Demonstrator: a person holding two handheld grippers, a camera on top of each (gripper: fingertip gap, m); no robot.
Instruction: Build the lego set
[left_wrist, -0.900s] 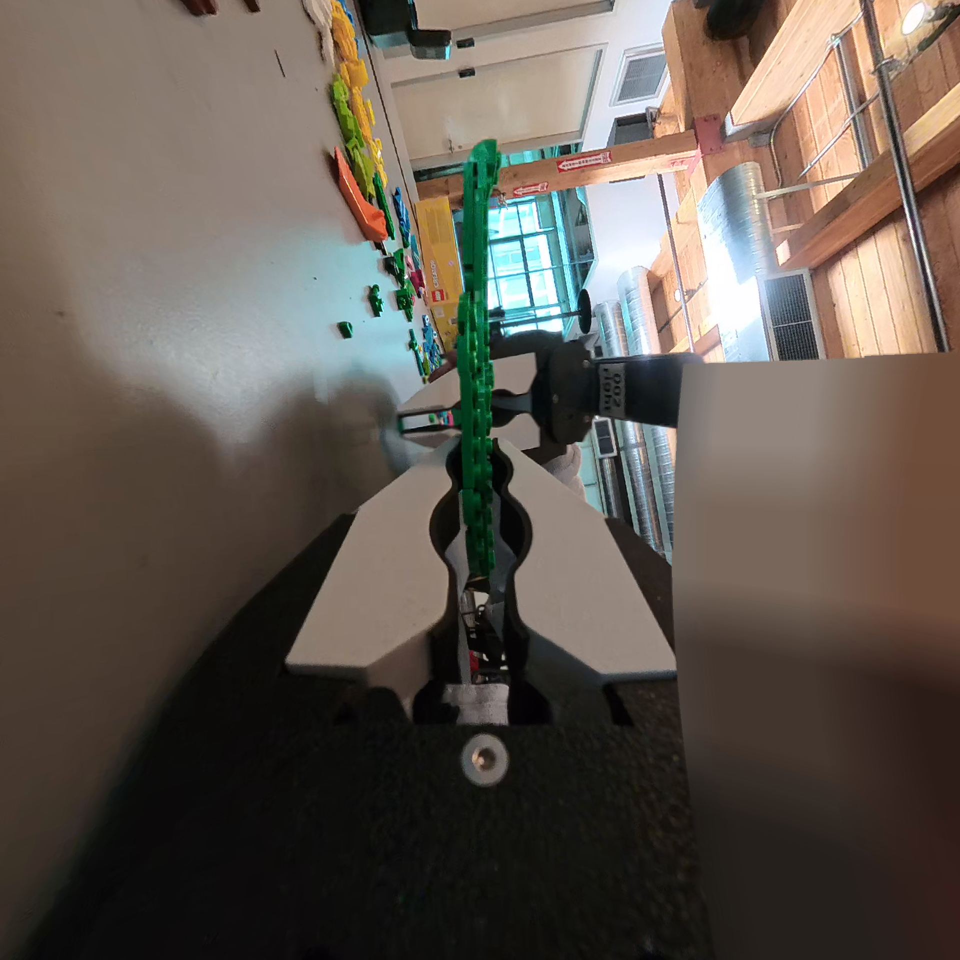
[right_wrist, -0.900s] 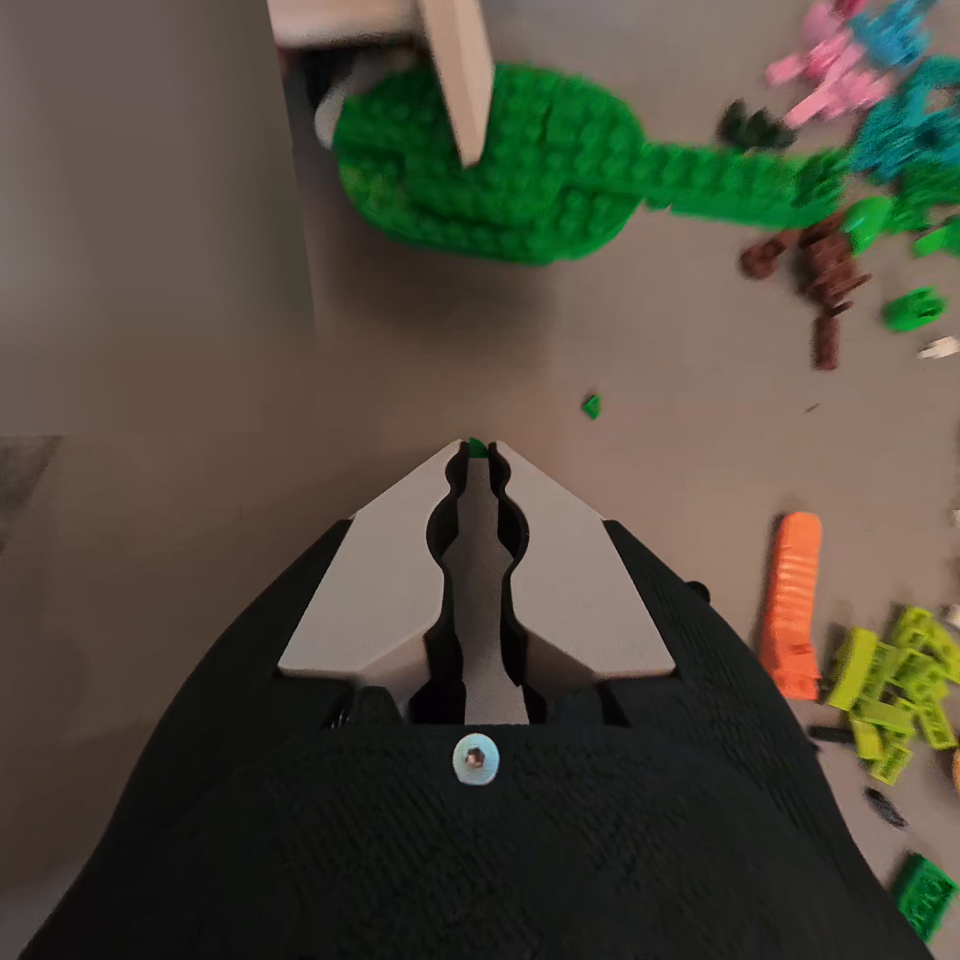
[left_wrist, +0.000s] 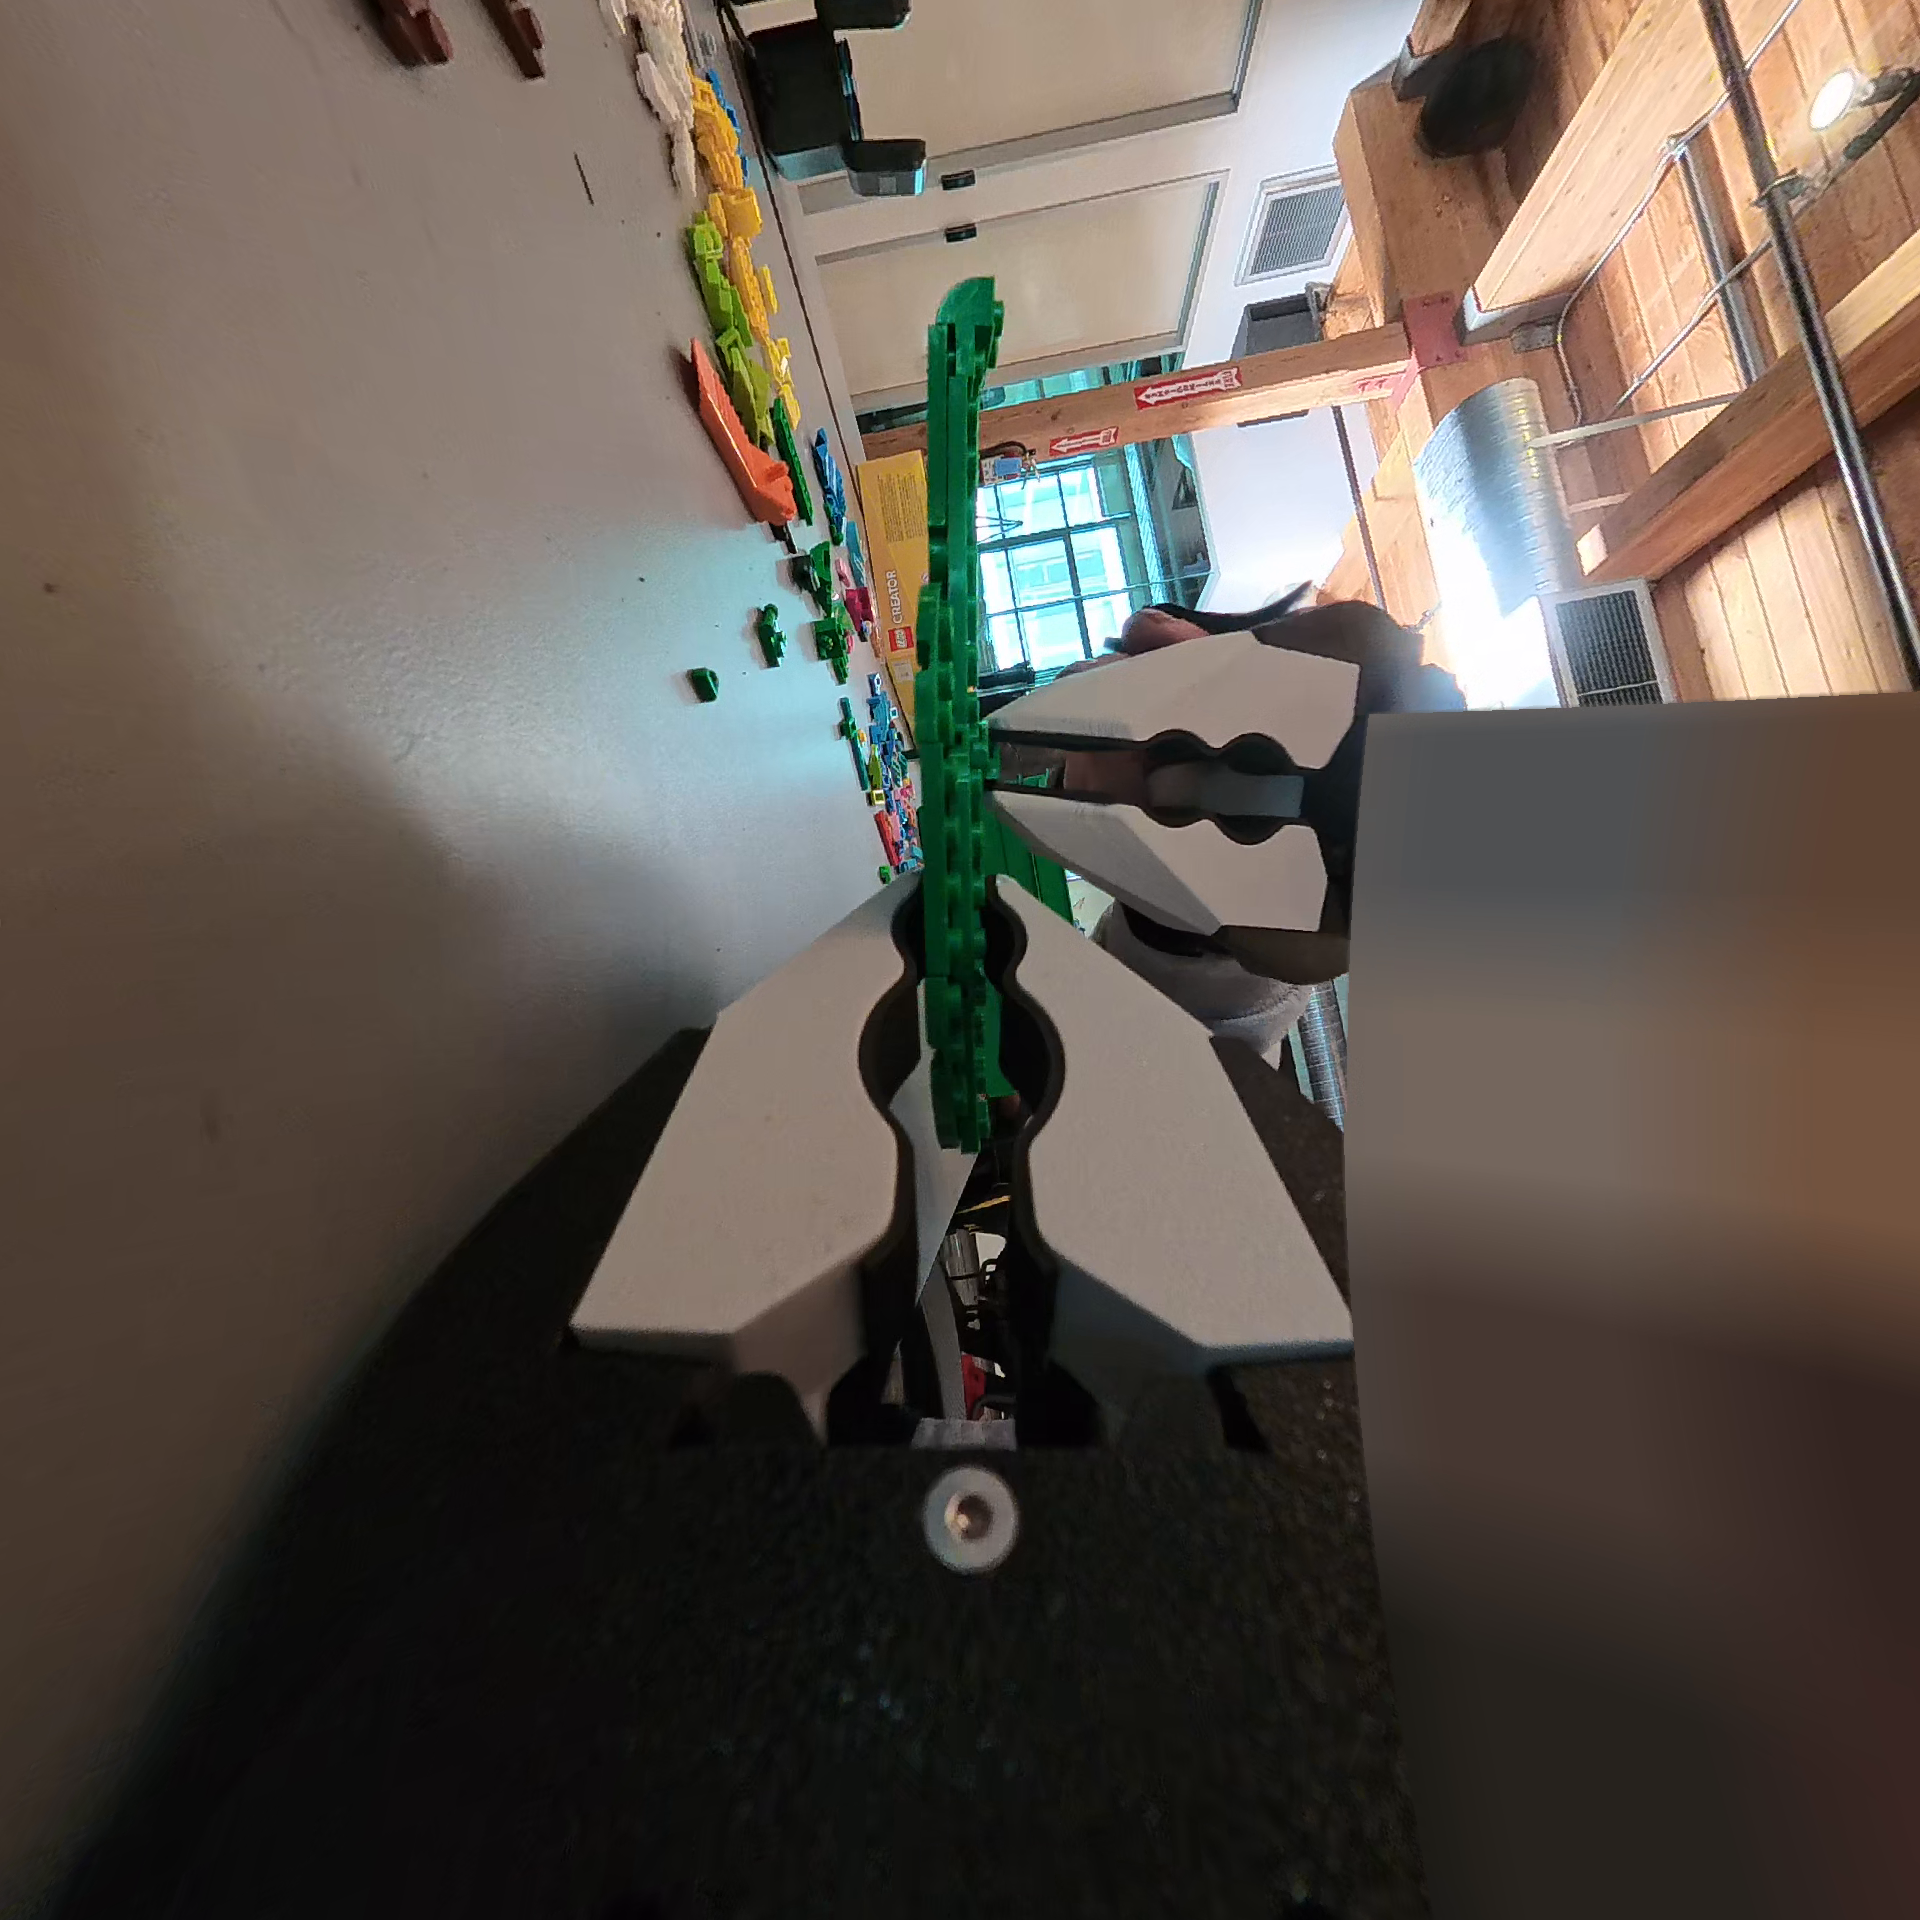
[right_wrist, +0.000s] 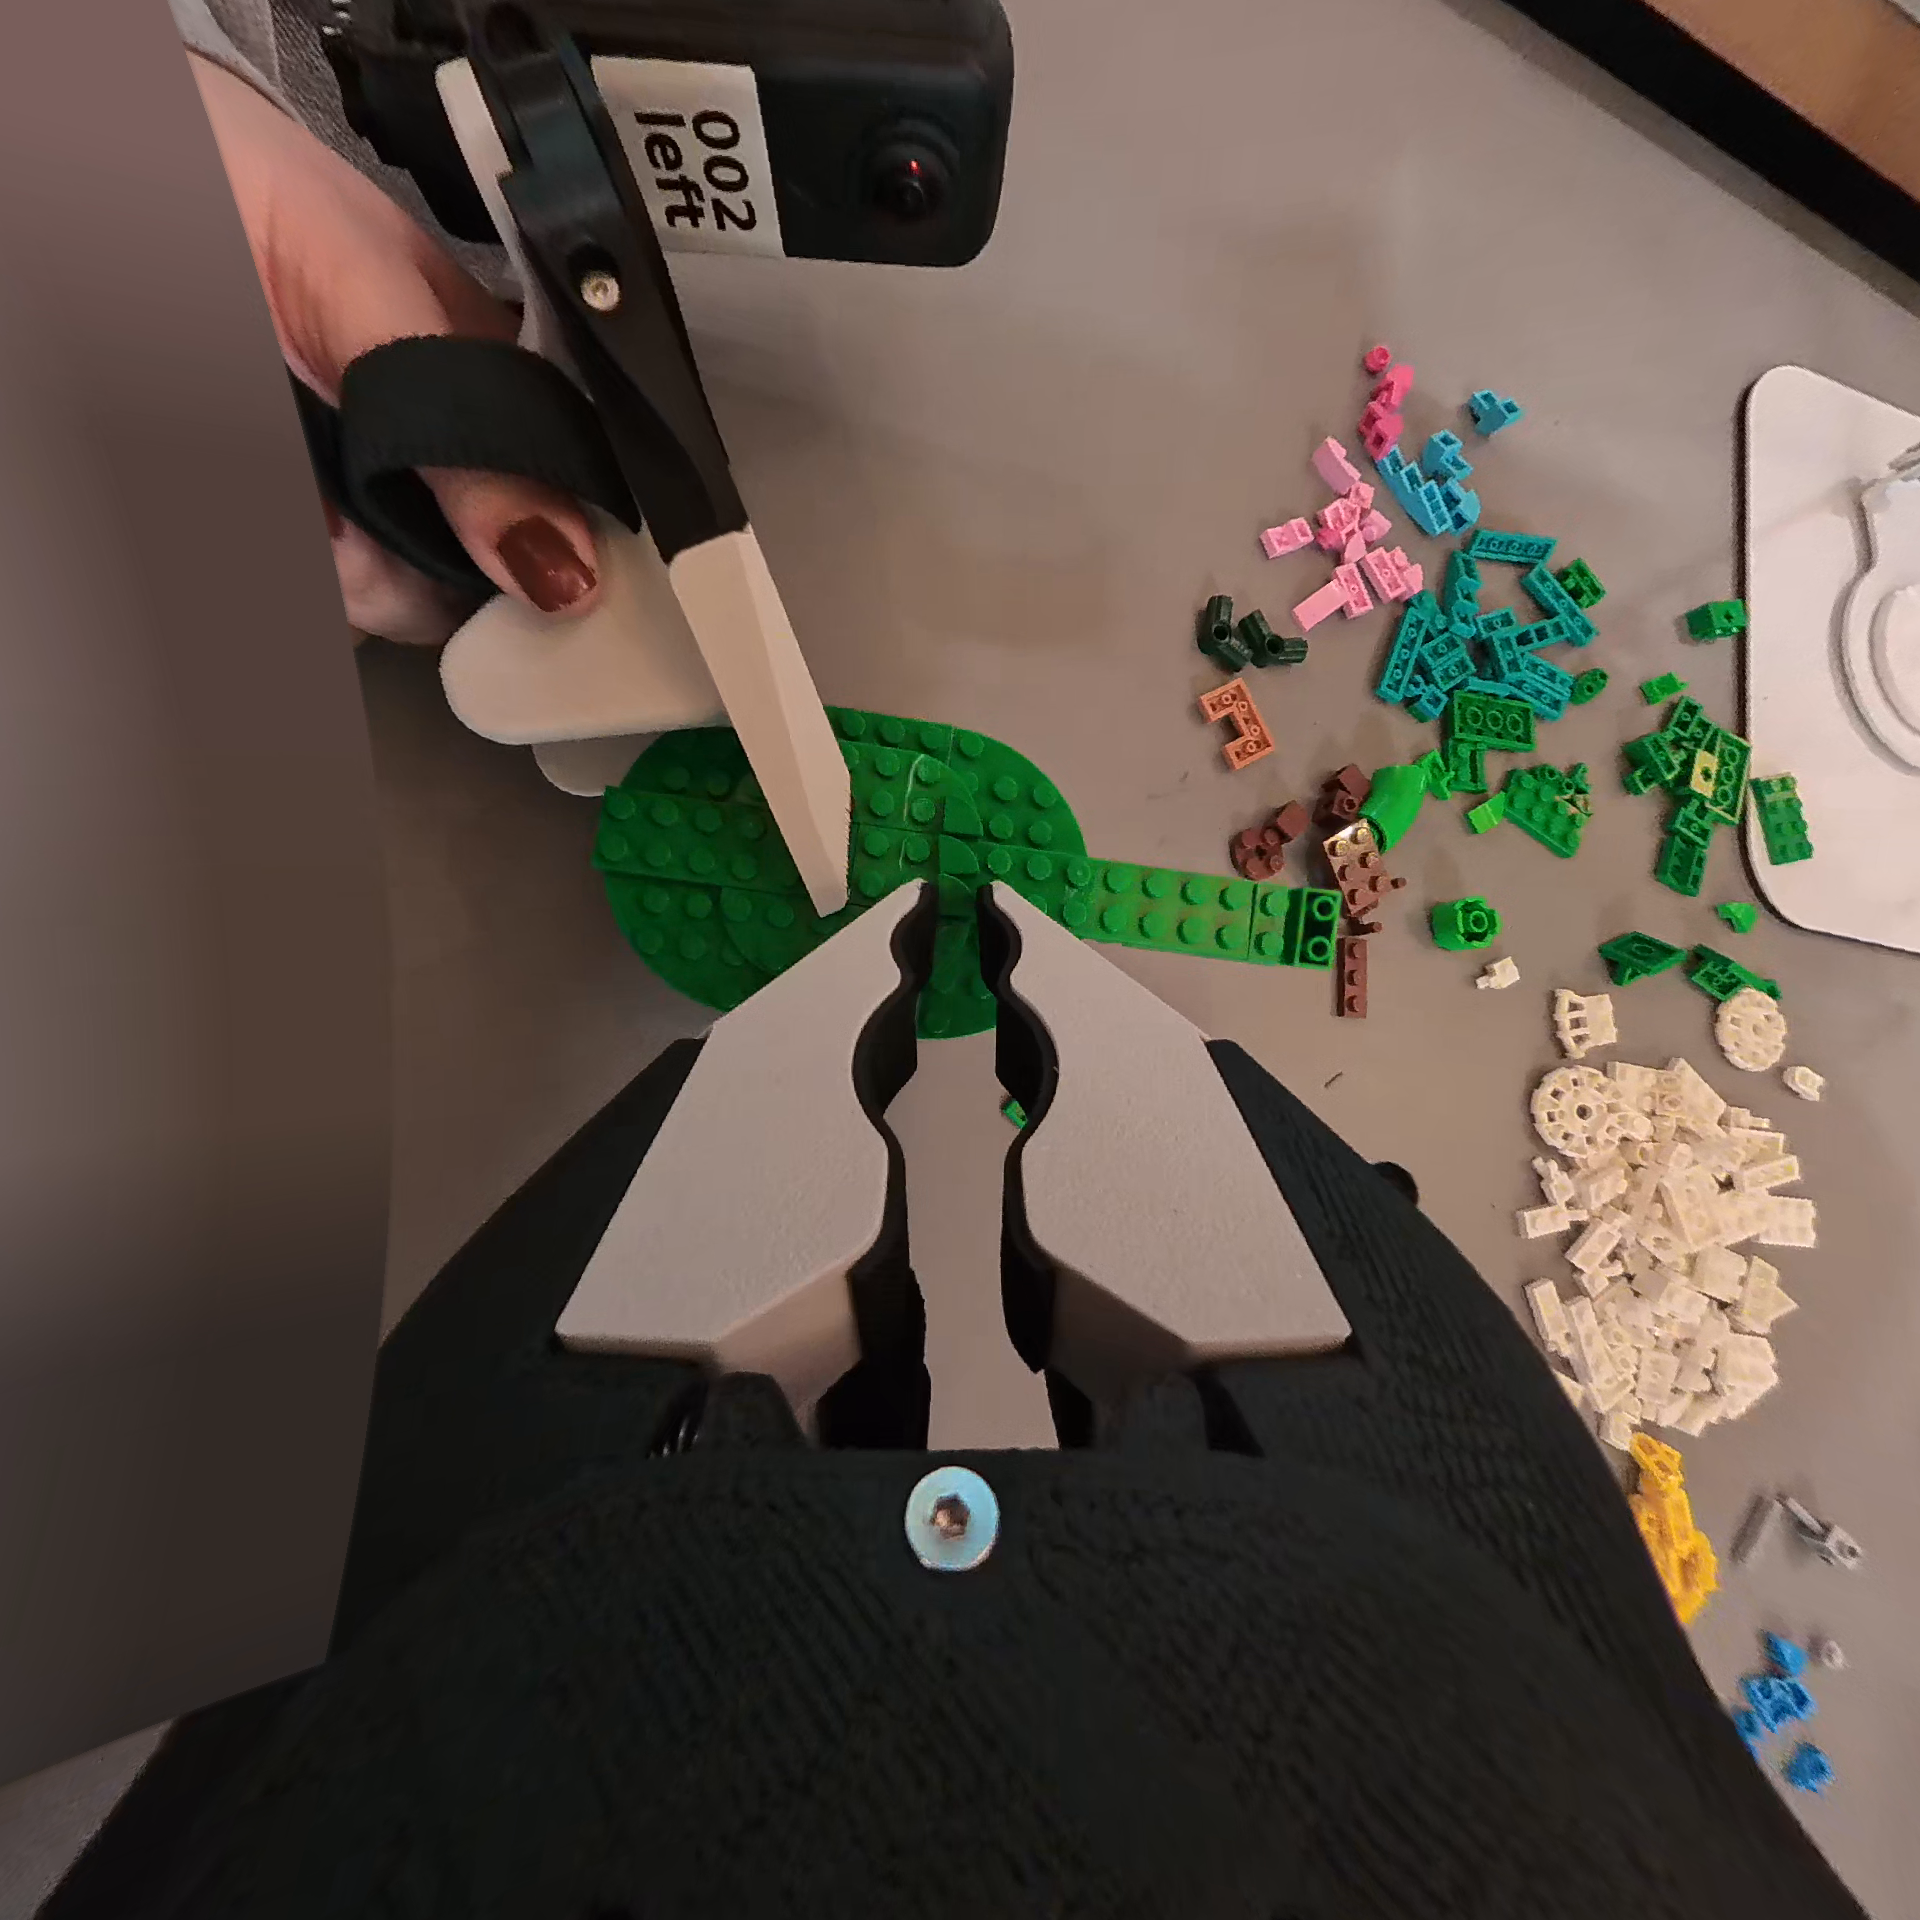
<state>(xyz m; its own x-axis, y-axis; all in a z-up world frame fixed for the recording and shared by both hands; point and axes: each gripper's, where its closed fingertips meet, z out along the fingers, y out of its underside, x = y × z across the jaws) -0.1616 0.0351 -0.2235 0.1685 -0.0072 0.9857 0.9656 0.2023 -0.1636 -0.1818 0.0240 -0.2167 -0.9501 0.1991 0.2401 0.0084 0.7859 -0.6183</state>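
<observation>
Green stud-plate assembly (right_wrist: 914, 831), round w/ long tail running to 3 o'clock, held edge-on above the grey table (left_wrist: 312, 520); left gripper (left_wrist: 961, 894) clamped on its edge, pads pressing both faces. Right gripper (right_wrist: 951, 899) tips at plate centre, jaws narrow, pinching a small green piece (right_wrist: 951, 896). Risk: off-axis push pops plates apart or twists assy. in clamp; loose bricks (right_wrist: 1486, 623) at 2 o'clock.

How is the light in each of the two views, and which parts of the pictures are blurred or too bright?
Left wrist view: strong backlight; the window and the patch by the duct are blown out, the grey table shaded near the camera, wide-angle bending at the edges. Right wrist view: dim, warm, even light; green plate assembly sharp, yellow pieces slightly soft. Both carry smooth blur patches.
</observation>
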